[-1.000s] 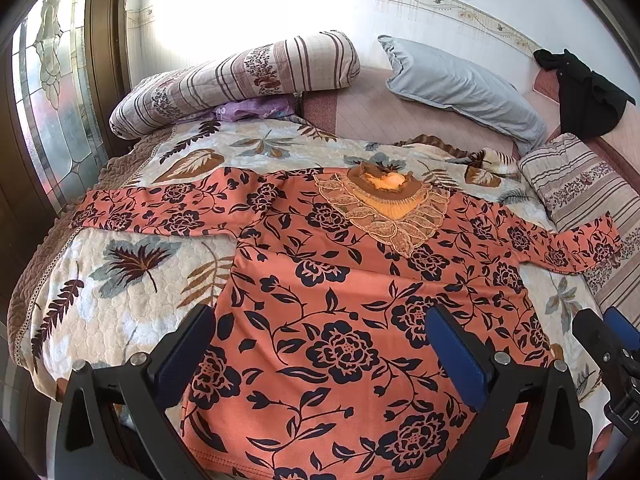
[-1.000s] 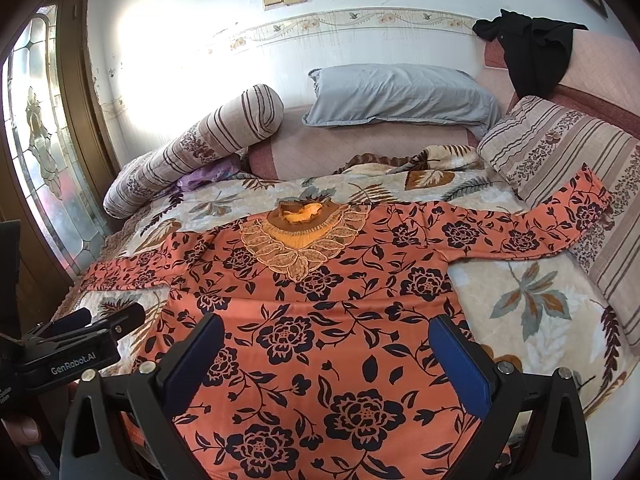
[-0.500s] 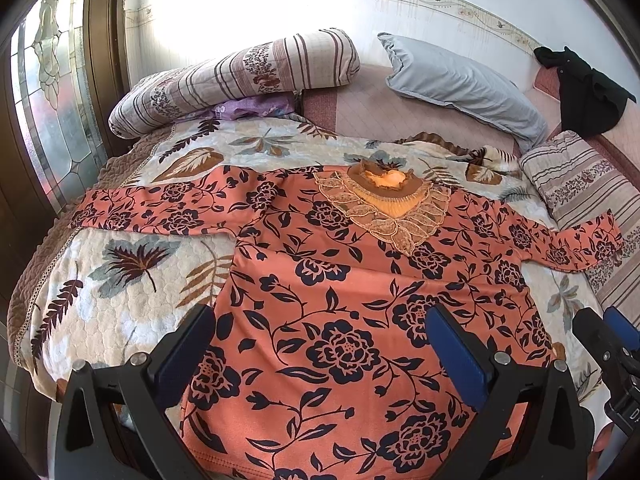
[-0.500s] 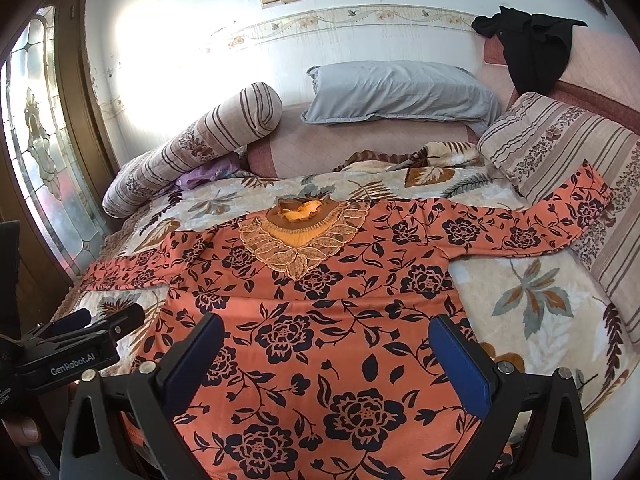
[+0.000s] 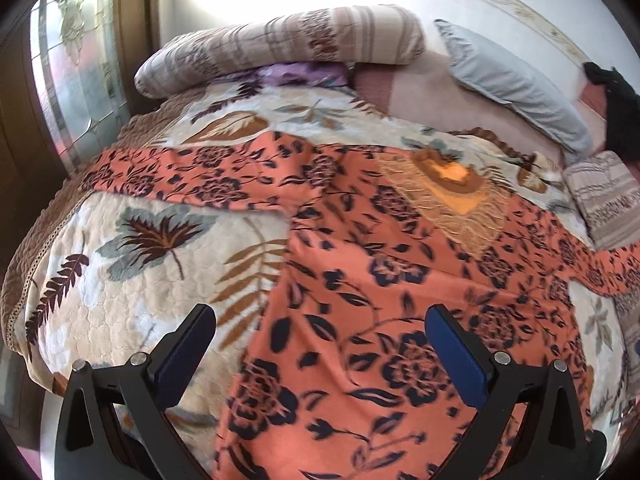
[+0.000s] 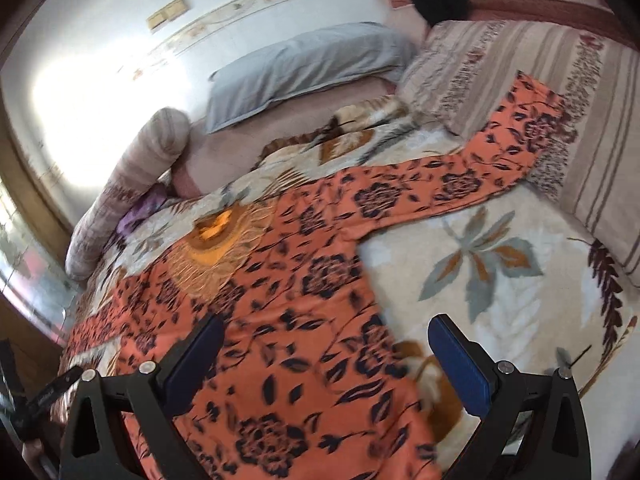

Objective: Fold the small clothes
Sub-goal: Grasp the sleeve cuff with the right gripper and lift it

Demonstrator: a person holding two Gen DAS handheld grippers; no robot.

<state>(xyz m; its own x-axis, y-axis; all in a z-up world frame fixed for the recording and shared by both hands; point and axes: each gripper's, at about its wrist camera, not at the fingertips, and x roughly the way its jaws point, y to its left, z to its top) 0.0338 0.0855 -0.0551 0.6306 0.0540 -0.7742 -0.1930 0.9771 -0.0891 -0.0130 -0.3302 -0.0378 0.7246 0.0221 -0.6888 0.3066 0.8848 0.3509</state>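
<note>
Left claw (image 5: 320,344) and right claw (image 6: 326,346) — both spread wide, empty.

Smooth printed cloth top (image 5: 360,280) lies on a quilted, matt bedspread (image 5: 140,300); tool pads (image 5: 456,354) look rubbery.

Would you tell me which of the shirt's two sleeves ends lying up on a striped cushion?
The right-hand sleeve: its cuff rests up on the striped cushion. The other sleeve lies flat on the leaf-print bedspread.

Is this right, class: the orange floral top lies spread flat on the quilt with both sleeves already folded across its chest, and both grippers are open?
Not quite. The orange floral top lies flat, but both sleeves are stretched outward, unfolded, as both wrist views show. The left gripper and right gripper are open.
</note>
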